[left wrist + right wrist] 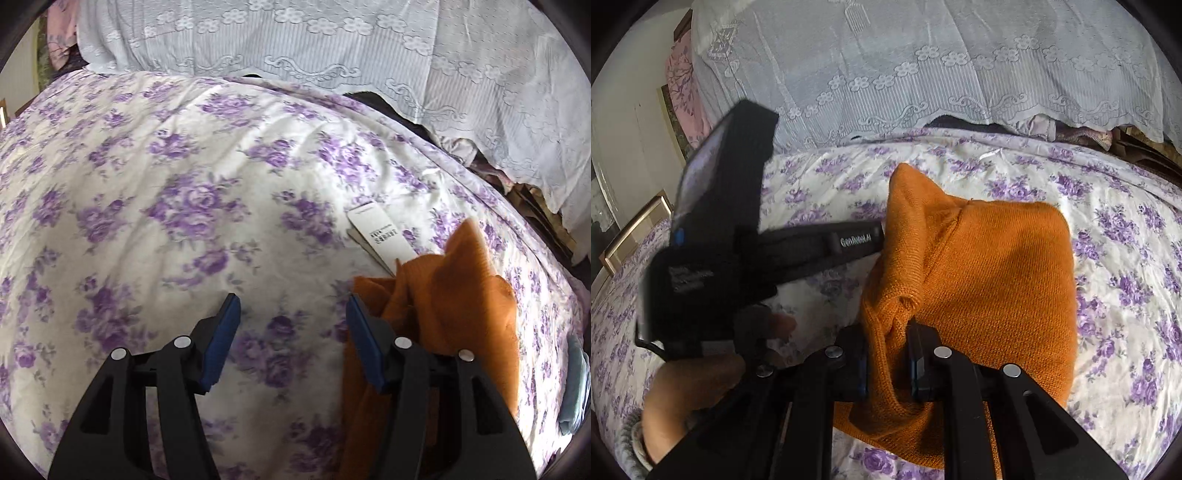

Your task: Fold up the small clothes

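An orange knit garment (993, 266) lies bunched on the purple-flowered bedsheet (1126, 258). My right gripper (888, 363) is shut on a fold of its near edge. In the left wrist view the garment (454, 295) rises to the right of my left gripper (293, 328), which is open and empty above the sheet (166, 206), its right finger beside the cloth. A white paper tag (384, 236) sticks out from behind the garment. The left gripper's body (716, 236) shows in the right wrist view, left of the garment, held by a hand.
A white lace cover (332, 48) drapes over things along the far side of the bed. A pale blue cloth (576, 391) lies at the right edge. A wooden frame (631, 236) and a pink floral cloth (683, 85) are at the left.
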Demonstrator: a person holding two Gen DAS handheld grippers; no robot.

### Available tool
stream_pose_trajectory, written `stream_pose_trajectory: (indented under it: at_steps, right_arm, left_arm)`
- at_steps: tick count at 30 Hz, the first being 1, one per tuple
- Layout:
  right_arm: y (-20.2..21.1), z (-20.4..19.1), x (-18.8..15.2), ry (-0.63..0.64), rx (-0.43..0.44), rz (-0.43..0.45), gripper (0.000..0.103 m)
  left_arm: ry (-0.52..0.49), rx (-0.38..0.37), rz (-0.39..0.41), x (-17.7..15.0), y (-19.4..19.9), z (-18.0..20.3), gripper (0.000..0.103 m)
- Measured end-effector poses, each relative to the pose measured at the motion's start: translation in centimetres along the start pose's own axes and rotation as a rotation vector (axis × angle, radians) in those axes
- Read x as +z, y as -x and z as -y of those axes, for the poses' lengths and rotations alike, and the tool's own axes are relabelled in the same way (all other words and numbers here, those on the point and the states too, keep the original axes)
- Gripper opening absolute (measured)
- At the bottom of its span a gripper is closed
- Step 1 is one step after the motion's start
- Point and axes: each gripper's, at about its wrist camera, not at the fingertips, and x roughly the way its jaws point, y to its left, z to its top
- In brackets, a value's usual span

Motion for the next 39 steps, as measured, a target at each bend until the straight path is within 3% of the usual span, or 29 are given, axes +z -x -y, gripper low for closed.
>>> stream_pose_trajectory:
  at_steps: [3, 4, 5, 7, 13, 15, 17, 18, 20, 22, 25, 27, 30, 31, 34, 35, 37, 39]
  right_arm:
    - [-1.8, -0.9, -0.9, 0.049, -0.008, -0.048, 0.02]
    - [-1.8, -1.3, -1.0, 0.078, -0.01, -0.045, 0.026]
    - [-1.7, -1.6, -1.1, 0.098, 0.001, -0.048, 0.039]
    - [-0.9, -1.8, -1.0, 0.119, 0.044, -0.053, 0.047]
    - [5.9, 0.6, -1.7, 0.113, 0.177, 0.062, 0.049]
    - [7.8, 2.2, -1.4, 0.091, 0.18, 0.107, 0.042]
    - [8.2, 4.2, -0.5, 0.038, 0.126, 0.126, 0.009]
    - [8.0, 5.3, 0.0, 0.001, 0.1, 0.128, 0.006]
    - [6.4, 7.6, 1.1, -0.097, 0.103, 0.112, 0.003]
    - [4.1, 9.0, 2.1, -0.157, 0.102, 0.085, 0.003]
    - [-0.2, 10.2, 2.7, -0.177, 0.036, 0.027, 0.0]
    - [-2.6, 11.1, 1.9, -0.194, 0.018, -0.001, 0.0]
    - [-2.0, 11.1, 1.6, -0.185, 0.023, 0.032, 0.0]
    - [-1.0, 10.8, 1.4, -0.172, 0.025, 0.051, 0.0]
    - [2.8, 9.8, 0.4, -0.108, 0.095, 0.129, 0.002]
    - [3.9, 9.4, -0.3, -0.096, 0.116, 0.134, 0.002]
    - [3.9, 9.1, -1.9, -0.082, 0.139, 0.07, 0.002]
    - [2.3, 9.4, -3.6, -0.087, 0.144, -0.014, 0.0]
  left_arm:
    - [-0.002, 0.033, 0.019, -0.2, 1.1, -0.6, 0.058]
    - [-0.003, 0.047, 0.029, -0.3, 1.6, -0.8, 0.058]
    - [0.0, 0.05, 0.034, -0.4, 2.0, -1.0, 0.058]
    - [0.011, 0.034, 0.04, -0.5, 3.1, -1.6, 0.059]
    - [-0.037, -0.062, 0.053, -0.8, 6.5, -1.3, 0.06]
    - [-0.066, -0.12, 0.057, -1.1, 7.5, -0.2, 0.065]
    - [-0.127, -0.168, 0.058, -1.8, 8.0, 1.6, 0.07]
    - [-0.163, -0.159, 0.06, -2.2, 7.9, 2.6, 0.071]
    - [-0.213, -0.076, 0.051, -3.2, 6.3, 4.3, 0.072]
    - [-0.21, -0.025, -0.027, -4.1, 3.2, 4.9, 0.072]
    - [-0.158, -0.033, -0.059, -4.9, 0.5, 4.4, 0.084]
    - [-0.151, -0.043, -0.061, -4.8, 0.3, 4.2, 0.084]
    - [-0.138, -0.057, -0.062, -4.9, 0.3, 3.9, 0.084]
    - [-0.122, -0.068, -0.064, -5.0, 0.9, 3.8, 0.079]
    - [-0.104, -0.119, -0.03, -4.8, 3.9, 3.1, 0.071]
    - [-0.122, -0.09, -0.01, -4.9, 4.8, 3.1, 0.072]
    - [-0.169, -0.022, -0.021, -5.4, 4.8, 3.1, 0.074]
    - [-0.181, -0.016, -0.085, -6.5, 3.0, 2.7, 0.079]
